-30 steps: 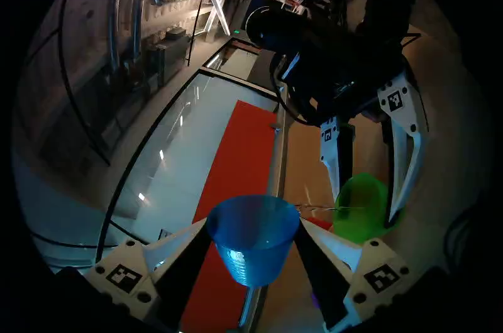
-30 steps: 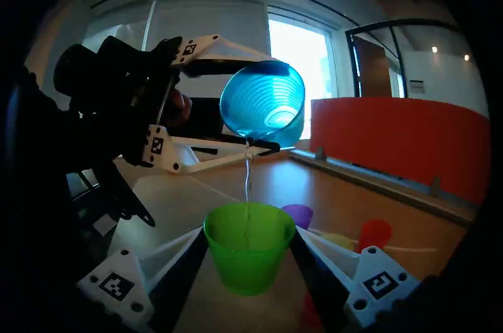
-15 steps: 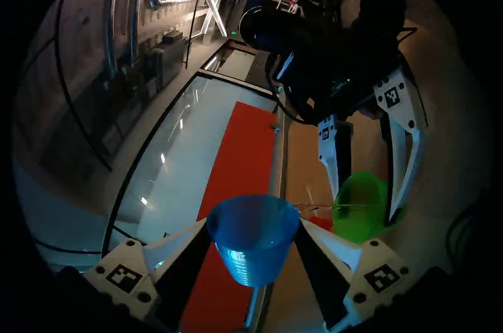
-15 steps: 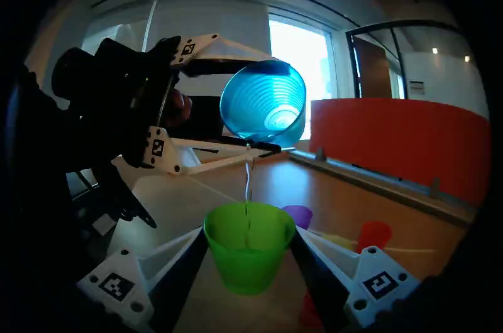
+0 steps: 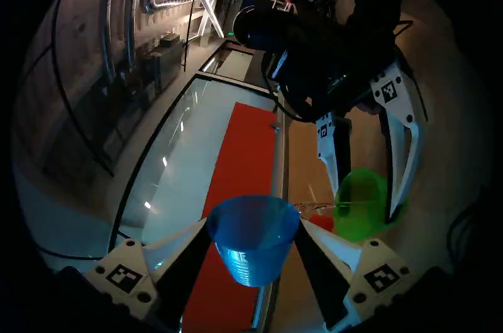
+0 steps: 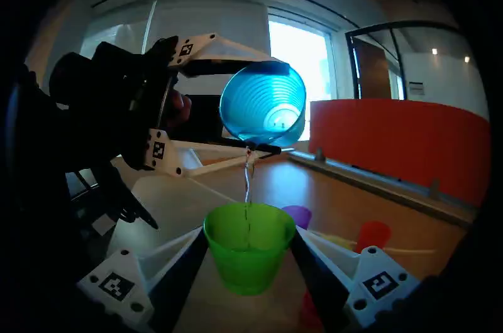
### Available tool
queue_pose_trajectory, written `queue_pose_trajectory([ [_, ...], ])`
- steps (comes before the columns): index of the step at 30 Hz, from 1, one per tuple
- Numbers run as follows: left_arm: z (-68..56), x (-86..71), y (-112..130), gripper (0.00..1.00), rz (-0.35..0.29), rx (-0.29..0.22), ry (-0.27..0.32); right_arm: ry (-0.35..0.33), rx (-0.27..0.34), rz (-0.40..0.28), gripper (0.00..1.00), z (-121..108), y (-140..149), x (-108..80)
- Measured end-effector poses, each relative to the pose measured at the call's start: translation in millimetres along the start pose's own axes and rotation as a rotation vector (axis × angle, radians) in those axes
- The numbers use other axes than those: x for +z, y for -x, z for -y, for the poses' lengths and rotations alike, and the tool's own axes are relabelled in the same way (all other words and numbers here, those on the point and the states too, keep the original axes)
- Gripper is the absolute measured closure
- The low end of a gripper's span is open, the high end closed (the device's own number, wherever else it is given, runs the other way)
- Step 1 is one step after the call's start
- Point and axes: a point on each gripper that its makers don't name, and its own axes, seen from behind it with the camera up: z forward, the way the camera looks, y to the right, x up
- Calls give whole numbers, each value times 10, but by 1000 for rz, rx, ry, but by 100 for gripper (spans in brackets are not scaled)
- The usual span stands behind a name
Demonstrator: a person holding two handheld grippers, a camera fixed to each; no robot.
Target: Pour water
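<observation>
Above the table (image 6: 377,198), the blue cup (image 6: 263,105) is held tipped in the left gripper (image 5: 253,232), w/ both fingers pressed on its sides and its mouth turned toward the right gripper's cam. A thin water stream (image 6: 246,185) is seen falling from its lower rim straight into the green cup (image 6: 248,254), directly below. The green cup is held upright btwn the fingers of the right gripper (image 6: 249,239), clamped on both sides. Whether its base touches the table can't be told. The water level inside can't be judged either.

In the left gripper view the green cup is seen beyond the blue one, w/ the right gripper's white fingers on either side of it.

A purple cup (image 6: 300,212) and a red cup (image 6: 374,232) are stood on the table behind the green cup, toward the edge bordered by the red panel (image 6: 402,138). A bright window (image 6: 295,56) is seen behind the blue cup.
</observation>
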Motion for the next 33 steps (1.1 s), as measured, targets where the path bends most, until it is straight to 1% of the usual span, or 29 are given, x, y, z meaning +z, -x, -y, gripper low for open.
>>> queue_pose_trajectory([
  [9,47,-1,-5,14,1,18,-8,4,2,-2,9,-4,-7,2],
  [15,41,8,-7,14,0,23,-10,4,2,-5,9,-6,-28,-3],
  [24,24,1,-19,14,0,47,-11,8,-2,-13,9,-21,-54,-14],
  [33,47,15,-38,14,-3,70,-15,12,-4,-16,9,-30,-61,-18],
])
